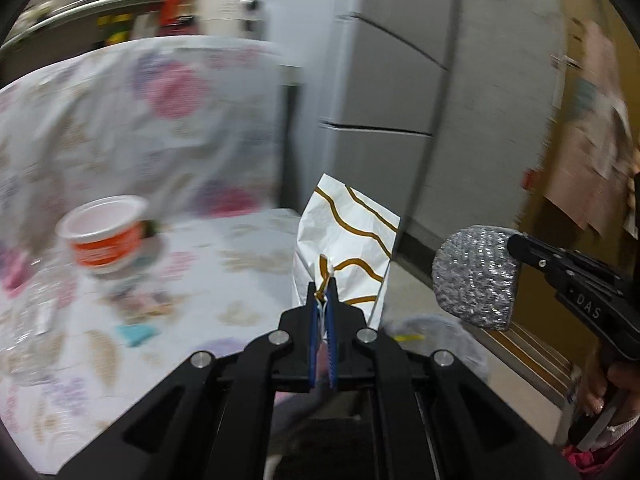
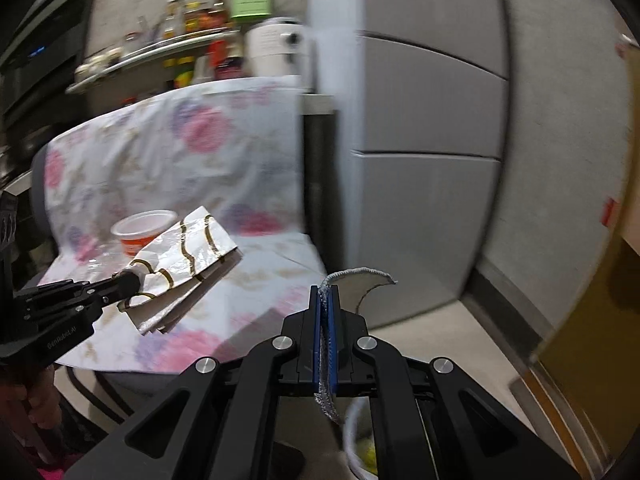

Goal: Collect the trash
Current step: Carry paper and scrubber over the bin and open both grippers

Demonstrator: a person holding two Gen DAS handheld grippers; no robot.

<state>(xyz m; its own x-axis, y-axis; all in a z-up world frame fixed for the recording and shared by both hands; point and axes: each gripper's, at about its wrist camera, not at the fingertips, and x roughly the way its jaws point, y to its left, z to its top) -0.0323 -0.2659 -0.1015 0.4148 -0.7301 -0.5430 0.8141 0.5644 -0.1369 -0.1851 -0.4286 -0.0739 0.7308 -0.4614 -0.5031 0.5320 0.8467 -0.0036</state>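
My left gripper [image 1: 325, 294] is shut on the folded top of a white paper bag with gold wavy stripes [image 1: 346, 240], held in the air past the table's edge. In the right wrist view the same bag [image 2: 188, 258] hangs from the left gripper [image 2: 130, 278] at the left. My right gripper [image 2: 328, 298] is shut on a flat silver glittery piece [image 2: 362, 280], seen edge-on. From the left wrist view that piece [image 1: 476, 276] shows as a rounded pad in the right gripper [image 1: 516, 245]. A white and orange cup [image 1: 106, 236] stands on the table.
A floral cloth [image 1: 132, 120] covers the table and what stands behind it. A grey fridge [image 1: 400, 80] rises to the right. Beneath the grippers sits a white bin [image 2: 352, 432] with something yellow inside. Clear plastic wrap [image 1: 32, 328] and a teal scrap [image 1: 136, 334] lie on the table.
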